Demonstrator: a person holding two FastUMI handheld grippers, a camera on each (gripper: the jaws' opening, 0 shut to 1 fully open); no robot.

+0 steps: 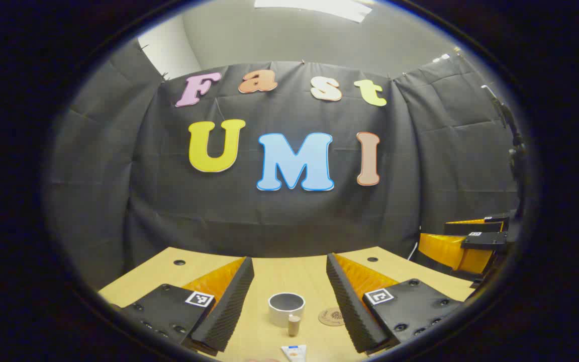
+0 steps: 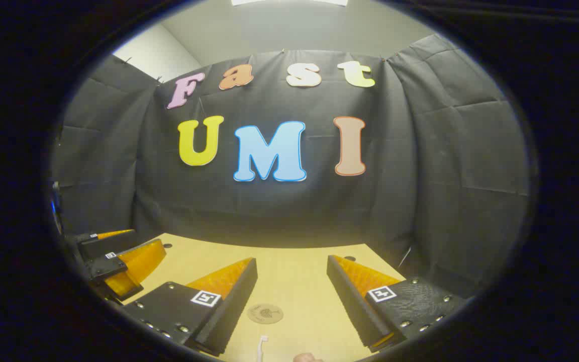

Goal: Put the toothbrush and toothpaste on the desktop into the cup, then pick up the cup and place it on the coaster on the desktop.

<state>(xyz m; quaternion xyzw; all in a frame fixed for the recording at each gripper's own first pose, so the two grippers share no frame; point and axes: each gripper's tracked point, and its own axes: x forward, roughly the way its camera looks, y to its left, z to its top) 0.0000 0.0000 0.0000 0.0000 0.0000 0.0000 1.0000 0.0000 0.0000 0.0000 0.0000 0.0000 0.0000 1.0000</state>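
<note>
White cup (image 1: pixel 286 307) standing upright on the desk (image 1: pixel 279 271), seen between the two fingers of the left gripper (image 1: pixel 289 296) in the left gripper view. Small tan stub (image 1: pixel 294 325) just in front of the cup, too blurry to name. Round brown coaster (image 1: pixel 331 317) flat on the desk, just right of the cup, partly behind the right finger. Toothpaste (image 1: pixel 294 352) lying at the bottom edge, nearer than the cup, cut off by the edge. Left gripper spread wide, holding nothing, up above the desk.

In the right gripper view, coaster (image 2: pixel 265 313) between the fingers of the right gripper (image 2: pixel 289 296), bare on top. White toothbrush (image 2: pixel 263 347) lying below the coaster, cut off by the bottom edge. Pinkish blob (image 2: pixel 307 357) at the very bottom, too little showing to name. Right gripper also spread wide, holding nothing.

Each gripper seen from the other's view, off to the side, orange and black: the right one at the far right of the left gripper view, the left one at the far left of the right gripper view.

Desk pale yellow wood, smooth, with small dark holes (image 1: pixel 179 262) near the far edge. Black cloth wall (image 1: pixel 118 176) behind and on both sides. Grey ceiling with a bright light (image 1: pixel 314 7) above.
</note>
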